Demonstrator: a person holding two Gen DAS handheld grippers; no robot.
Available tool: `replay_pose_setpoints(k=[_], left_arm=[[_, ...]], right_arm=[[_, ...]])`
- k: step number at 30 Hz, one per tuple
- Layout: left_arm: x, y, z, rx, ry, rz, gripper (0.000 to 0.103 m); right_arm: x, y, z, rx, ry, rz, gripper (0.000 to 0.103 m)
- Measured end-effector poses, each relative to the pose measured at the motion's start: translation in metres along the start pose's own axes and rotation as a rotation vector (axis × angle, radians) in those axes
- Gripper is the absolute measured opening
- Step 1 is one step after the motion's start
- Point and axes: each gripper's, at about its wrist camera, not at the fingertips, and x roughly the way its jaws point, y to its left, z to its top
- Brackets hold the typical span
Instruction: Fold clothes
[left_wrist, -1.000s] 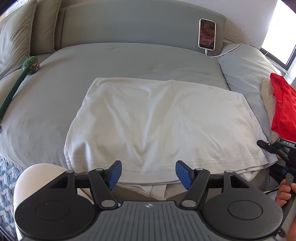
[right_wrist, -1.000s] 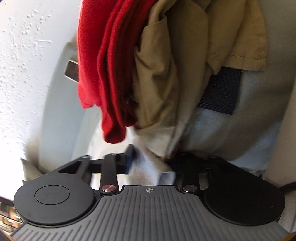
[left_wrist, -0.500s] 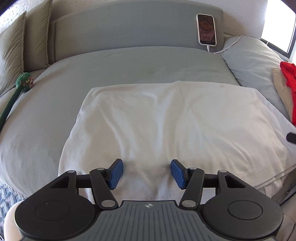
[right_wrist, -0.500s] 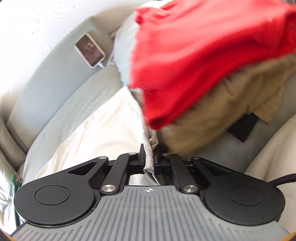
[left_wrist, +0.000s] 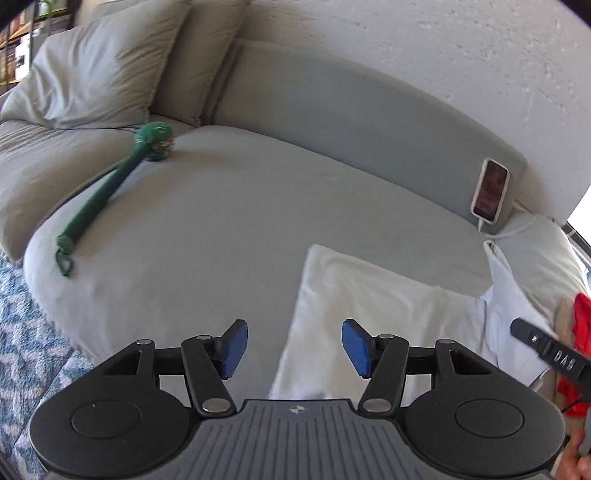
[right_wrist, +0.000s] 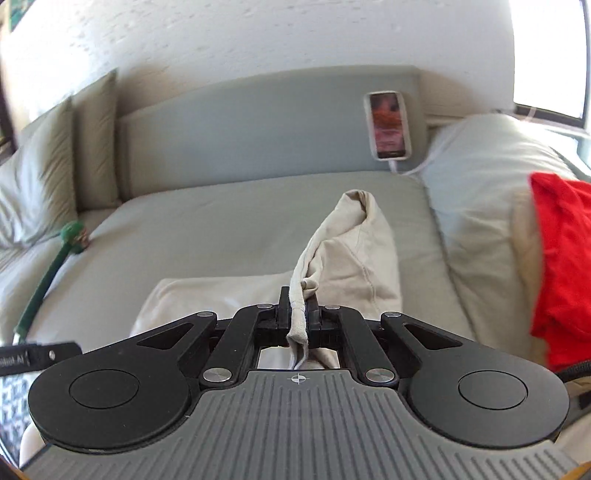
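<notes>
The right gripper (right_wrist: 298, 320) is clamped on a bunched edge of the cream garment (right_wrist: 351, 251), lifting that side into a ridge above the grey bed (right_wrist: 207, 229) while the rest lies flat. The left gripper (left_wrist: 291, 347) hangs above the garment's left edge with its blue pads (left_wrist: 233, 347) spread wide, holding nothing. A red garment (right_wrist: 561, 273) sits on a pillow (right_wrist: 476, 192) to the right, a phone (right_wrist: 388, 124) leans on the headboard, and a green toy (left_wrist: 114, 184) lies far left.

both tools match: left gripper (left_wrist: 293, 349) has blue pads (left_wrist: 232, 349); right gripper (right_wrist: 298, 318) black tips; black linkage arms, silver screws (right_wrist: 216, 375), round discs, ribbed grey housing with crosshair mark (right_wrist: 296, 378).
</notes>
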Motion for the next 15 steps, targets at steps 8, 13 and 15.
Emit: replay_pose_setpoints(k=[8, 13, 15], left_arm=[[-0.008, 0.038, -0.010, -0.116, 0.039, 0.054, 0.056], [-0.012, 0.043, -0.012, -0.135, 0.035, 0.040, 0.057], [-0.012, 0.044, -0.010, -0.140, 0.028, 0.037, 0.057]], right_arm=[[0.058, 0.113, -0.063, -0.252, 0.257, 0.129, 0.005], [0.054, 0.102, -0.050, -0.137, 0.203, 0.151, 0.005], [0.042, 0.096, -0.038, -0.106, 0.121, 0.176, 0.005]])
